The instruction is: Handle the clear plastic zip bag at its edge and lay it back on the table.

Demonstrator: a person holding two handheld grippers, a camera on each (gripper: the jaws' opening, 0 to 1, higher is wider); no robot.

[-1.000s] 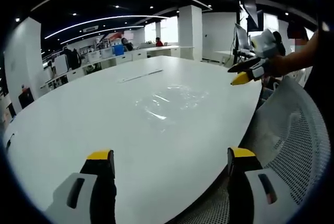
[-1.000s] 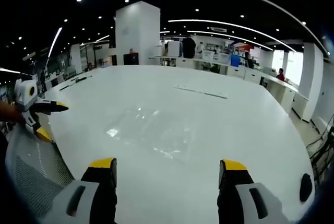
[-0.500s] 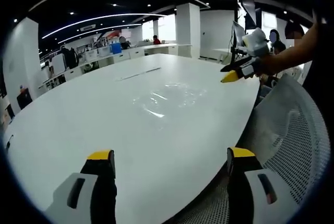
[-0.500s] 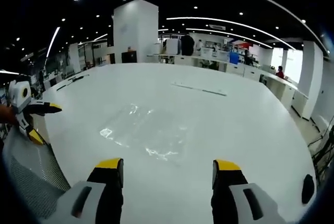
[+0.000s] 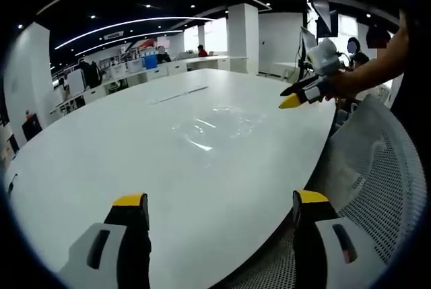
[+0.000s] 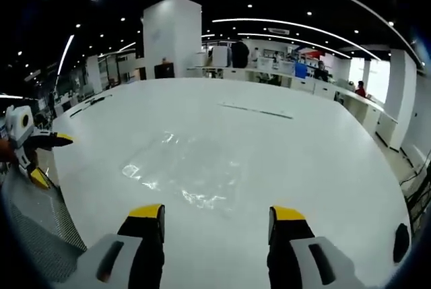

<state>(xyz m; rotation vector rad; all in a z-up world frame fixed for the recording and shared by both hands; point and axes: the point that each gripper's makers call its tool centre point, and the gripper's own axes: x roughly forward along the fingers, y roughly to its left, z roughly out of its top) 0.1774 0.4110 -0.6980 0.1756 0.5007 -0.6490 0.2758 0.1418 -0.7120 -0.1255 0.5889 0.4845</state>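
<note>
On the white surface (image 6: 323, 147) my zip bag (image 6: 185, 171) lies flat; both tongs (image 6: 215, 218) (image 5: 219, 208) gape empty, and I risk sliding the slick film.

The clear zip bag (image 6: 183, 171) on the desk (image 6: 323, 154) shows mostly as glare — its edges are hard to trace, its zip edge impossible to tell.

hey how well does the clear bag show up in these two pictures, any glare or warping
Left gripper view: bag is faint on the white table, marked by bright ceiling-light glints; fisheye bows the table edge. Right gripper view: bag shows the same way, glare streaks along its creases, outline hard to trace.
</note>
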